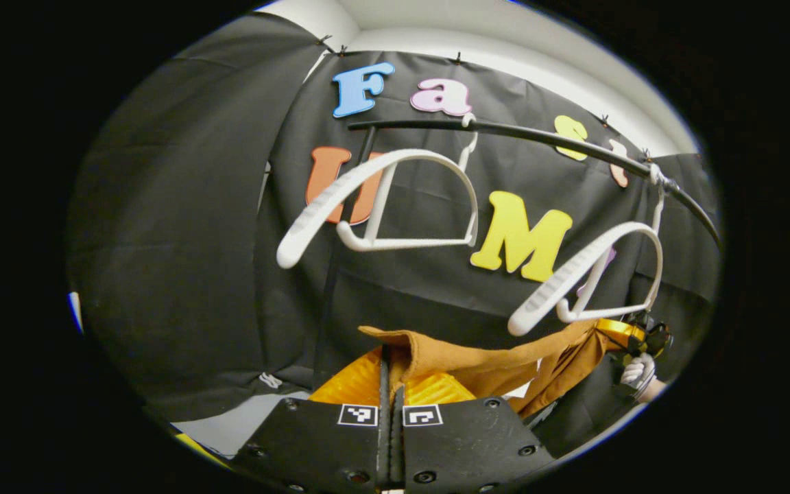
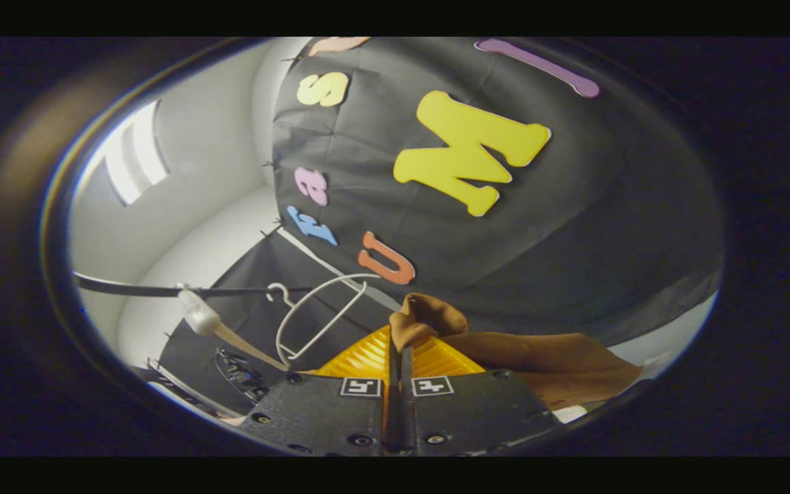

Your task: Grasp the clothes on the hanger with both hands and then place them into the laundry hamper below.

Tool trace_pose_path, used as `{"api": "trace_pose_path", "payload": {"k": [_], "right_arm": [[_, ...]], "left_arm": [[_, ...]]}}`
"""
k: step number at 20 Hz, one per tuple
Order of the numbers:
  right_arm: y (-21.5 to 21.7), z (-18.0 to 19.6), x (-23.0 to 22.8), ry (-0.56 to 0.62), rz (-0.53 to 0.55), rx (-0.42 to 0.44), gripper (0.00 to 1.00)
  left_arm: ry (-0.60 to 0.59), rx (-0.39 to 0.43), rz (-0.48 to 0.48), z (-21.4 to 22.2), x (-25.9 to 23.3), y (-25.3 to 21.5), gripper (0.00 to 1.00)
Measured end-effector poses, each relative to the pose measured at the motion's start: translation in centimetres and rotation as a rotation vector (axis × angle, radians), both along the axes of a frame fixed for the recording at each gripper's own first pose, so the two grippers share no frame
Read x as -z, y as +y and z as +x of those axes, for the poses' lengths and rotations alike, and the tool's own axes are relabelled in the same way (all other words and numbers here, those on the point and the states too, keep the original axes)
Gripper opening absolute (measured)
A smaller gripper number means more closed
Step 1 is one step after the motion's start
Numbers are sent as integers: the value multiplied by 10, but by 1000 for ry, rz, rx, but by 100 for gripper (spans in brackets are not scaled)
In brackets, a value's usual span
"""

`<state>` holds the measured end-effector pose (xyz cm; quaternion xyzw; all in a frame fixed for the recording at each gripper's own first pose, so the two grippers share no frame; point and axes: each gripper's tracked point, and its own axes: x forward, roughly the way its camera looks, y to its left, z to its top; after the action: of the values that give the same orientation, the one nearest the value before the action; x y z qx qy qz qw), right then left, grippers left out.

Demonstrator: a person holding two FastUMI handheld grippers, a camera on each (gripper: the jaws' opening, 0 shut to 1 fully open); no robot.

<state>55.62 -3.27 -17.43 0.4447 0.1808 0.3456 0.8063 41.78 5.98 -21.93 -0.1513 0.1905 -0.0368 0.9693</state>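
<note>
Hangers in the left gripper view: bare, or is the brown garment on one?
Bare. Both white hangers hang empty on the black rail; the brown garment stretches below them, pinched by the left tool.

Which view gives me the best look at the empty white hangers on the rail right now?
The left gripper view: two white hangers hang bare on the black rail, both seen whole above the brown garment. The right gripper view shows one hanger smaller and tilted, and just the near end of another at the rail.
</note>
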Motion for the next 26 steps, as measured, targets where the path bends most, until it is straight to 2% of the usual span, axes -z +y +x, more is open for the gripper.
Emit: {"api": "trace_pose_path", "payload": {"k": [1,2,7,13,14,15,16,17,18,19,21,22,23,24,25,26], "right_arm": [[5,-11,5,4,-2,-12,3],[14,-25,7,12,11,-27,3],[52,-87,7,3,25,-69,3],[115,-168,-40,-86,-17,-139,3],[127,-179,-51,-103,-21,-155,3],[139,-192,-60,-123,-25,-175,4],[150,-206,-67,-139,-34,-184,2],[160,-215,-70,-147,-56,-194,3],[170,-225,-67,-149,-82,-197,2],[177,-232,-63,-144,-109,-191,3],[190,-245,-46,-137,-192,-196,3],[194,-247,-35,-129,-235,-183,2],[197,-247,-20,-110,-279,-180,2],[193,-247,-3,-82,-309,-168,2],[193,-247,15,-46,-335,-162,3],[193,-251,35,-7,-358,-163,2]], "left_arm": [[11,10,7,-6,8,-5,5],[23,15,7,-14,15,-9,0],[39,62,6,-43,22,-32,0],[-59,232,15,-80,-27,-88,0],[-80,257,4,-86,-38,-99,5],[-91,286,-24,-94,-45,-114,0],[-102,309,-41,-100,-53,-125,5],[-111,334,-54,-109,-59,-136,5],[-118,349,-58,-114,-59,-143,0],[-96,354,-57,-116,-56,-147,5],[-85,367,-75,-120,-47,-155,5],[-78,375,-78,-123,-39,-159,0],[-59,385,-81,-129,-24,-162,5],[-37,388,-83,-135,-7,-164,0],[-5,389,-84,-141,12,-167,5],[23,391,-92,-145,31,-170,0]]}}
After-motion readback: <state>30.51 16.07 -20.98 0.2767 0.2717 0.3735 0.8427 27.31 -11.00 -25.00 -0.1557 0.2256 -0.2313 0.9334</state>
